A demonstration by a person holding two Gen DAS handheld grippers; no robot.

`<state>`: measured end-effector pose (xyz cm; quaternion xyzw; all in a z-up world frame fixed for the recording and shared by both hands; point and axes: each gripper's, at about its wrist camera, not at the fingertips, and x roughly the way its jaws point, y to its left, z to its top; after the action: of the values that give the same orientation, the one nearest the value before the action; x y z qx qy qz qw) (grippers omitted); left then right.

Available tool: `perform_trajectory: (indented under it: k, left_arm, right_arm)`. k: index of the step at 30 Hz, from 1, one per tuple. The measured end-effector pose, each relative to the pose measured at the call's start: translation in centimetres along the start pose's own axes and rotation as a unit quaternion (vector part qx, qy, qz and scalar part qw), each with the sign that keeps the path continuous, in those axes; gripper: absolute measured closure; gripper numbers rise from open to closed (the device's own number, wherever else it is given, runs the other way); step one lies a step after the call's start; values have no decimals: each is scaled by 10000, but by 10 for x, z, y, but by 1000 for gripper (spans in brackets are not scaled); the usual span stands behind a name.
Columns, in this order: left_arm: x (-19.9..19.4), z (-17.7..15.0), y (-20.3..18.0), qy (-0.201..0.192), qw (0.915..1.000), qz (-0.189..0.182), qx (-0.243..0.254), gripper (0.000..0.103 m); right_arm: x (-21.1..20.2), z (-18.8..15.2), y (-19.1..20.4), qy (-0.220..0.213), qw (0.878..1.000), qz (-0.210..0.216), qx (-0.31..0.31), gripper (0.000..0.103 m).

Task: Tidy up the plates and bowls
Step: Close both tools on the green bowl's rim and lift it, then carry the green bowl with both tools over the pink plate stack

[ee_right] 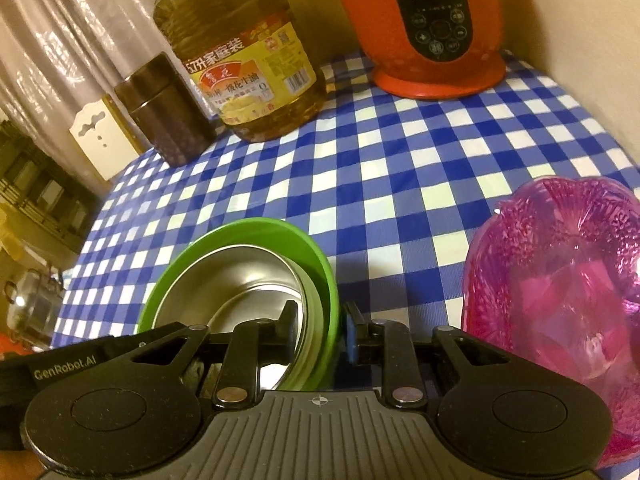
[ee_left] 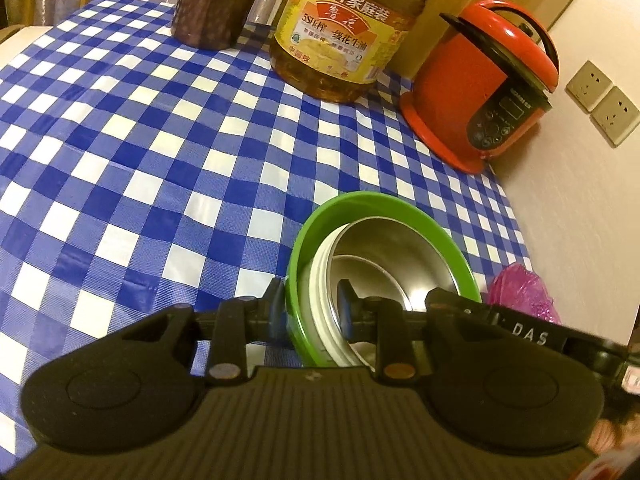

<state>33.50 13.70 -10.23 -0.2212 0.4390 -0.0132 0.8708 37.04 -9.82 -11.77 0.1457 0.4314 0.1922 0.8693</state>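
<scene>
Left gripper [ee_left: 310, 306], lower centre of its frame, is clamping the near wall of the green bowl [ee_left: 304, 240], one finger outside the rim and one inside. Right gripper [ee_right: 318, 330], lower centre of its own frame, is pinching the opposite wall of the same bowl likewise, jaws nearly closed on it. Steel bowl [ee_left: 384, 264] is nesting inside the green one, tilted. Pink plate [ee_right: 560, 272] is sitting just beside them at the right edge. Checked tablecloth [ee_left: 160, 140] is filling mid-frame. Oil bottle [ee_left: 340, 32], dark canister [ee_left: 212, 4] and red rice cooker [ee_left: 480, 88] are lining the upper frame.
</scene>
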Motion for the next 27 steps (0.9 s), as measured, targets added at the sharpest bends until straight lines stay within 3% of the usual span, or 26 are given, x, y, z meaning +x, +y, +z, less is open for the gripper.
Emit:
perform_trajectory:
  k: [8,27]
  left_arm:
    - [14,0,11,29,9993,-193,-307,75]
    - [20,-14,0,-398,9991,55,-95,76]
  right_arm:
    - [15,-4,-8,29,9997,167,158,75]
    - [25,-13,-19,-107,9974,408,584,75]
